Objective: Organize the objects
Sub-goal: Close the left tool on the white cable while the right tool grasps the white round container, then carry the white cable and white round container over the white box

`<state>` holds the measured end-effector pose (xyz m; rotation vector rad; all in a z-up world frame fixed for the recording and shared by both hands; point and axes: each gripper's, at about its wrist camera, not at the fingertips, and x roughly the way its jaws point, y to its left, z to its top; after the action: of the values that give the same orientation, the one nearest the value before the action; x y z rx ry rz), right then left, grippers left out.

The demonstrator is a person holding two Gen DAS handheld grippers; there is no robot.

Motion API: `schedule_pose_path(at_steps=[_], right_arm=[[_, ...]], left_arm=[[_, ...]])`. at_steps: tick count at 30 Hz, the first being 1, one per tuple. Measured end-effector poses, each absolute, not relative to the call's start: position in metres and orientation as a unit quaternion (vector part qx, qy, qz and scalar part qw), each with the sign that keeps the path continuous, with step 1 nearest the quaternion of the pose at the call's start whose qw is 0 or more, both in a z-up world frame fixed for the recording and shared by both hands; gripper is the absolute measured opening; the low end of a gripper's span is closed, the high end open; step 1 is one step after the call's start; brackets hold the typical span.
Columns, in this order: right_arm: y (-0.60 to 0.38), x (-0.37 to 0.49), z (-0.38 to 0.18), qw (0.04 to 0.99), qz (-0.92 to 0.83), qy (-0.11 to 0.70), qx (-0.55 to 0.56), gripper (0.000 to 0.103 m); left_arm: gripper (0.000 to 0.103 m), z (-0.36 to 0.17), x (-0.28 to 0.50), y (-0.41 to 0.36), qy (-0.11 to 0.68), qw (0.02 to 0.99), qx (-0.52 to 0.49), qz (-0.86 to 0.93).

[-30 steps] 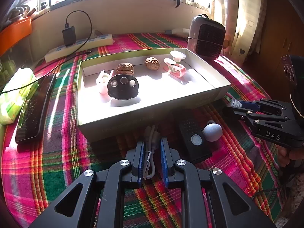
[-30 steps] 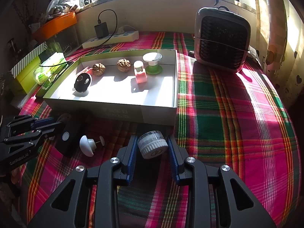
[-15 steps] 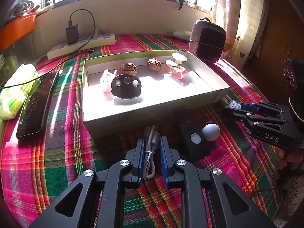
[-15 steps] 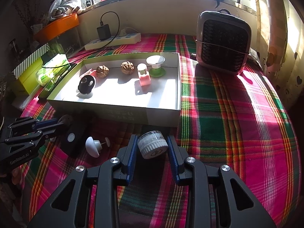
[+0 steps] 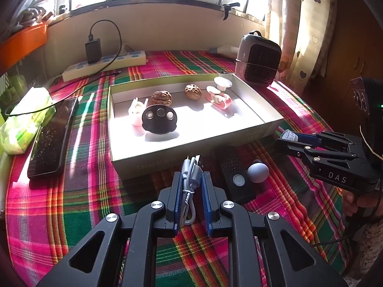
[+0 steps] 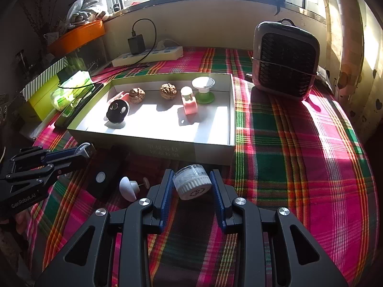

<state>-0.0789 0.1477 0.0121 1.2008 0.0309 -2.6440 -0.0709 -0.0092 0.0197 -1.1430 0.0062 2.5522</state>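
My left gripper (image 5: 191, 179) is shut on a coiled white USB cable (image 5: 189, 186), held above the cloth just before the open box (image 5: 167, 157). My right gripper (image 6: 192, 181) is shut on a small clear jar with a white lid (image 6: 192, 185), held in front of the box's near wall (image 6: 167, 150). The box holds a black round device (image 5: 159, 119), two walnuts (image 5: 162, 96), a pink item (image 5: 219, 96) and a small white piece (image 5: 136, 114). A black remote (image 5: 235, 177) and a white mushroom-shaped knob (image 5: 258, 172) lie on the cloth between the grippers.
A small heater (image 6: 284, 59) stands at the back right. A power strip with a charger (image 5: 105, 62) lies by the wall. A dark phone (image 5: 52, 134) and a green tissue pack (image 5: 24, 119) lie left of the box.
Both grippers have risen and drawn back a little with their loads, so the box looks smaller and farther. Objects on the cloth have not moved.
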Motion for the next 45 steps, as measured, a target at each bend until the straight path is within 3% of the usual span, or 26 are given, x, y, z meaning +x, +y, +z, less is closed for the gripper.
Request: schedule_pose_path(at_steps=[45], right_arm=[[0.104,-0.130,0.040,0.164,-0.908,0.045,0.383,0.032]], left_arm=[[0.014,0.040,-0.106,-0.026,-0.023,0.146,-0.383,0.912]])
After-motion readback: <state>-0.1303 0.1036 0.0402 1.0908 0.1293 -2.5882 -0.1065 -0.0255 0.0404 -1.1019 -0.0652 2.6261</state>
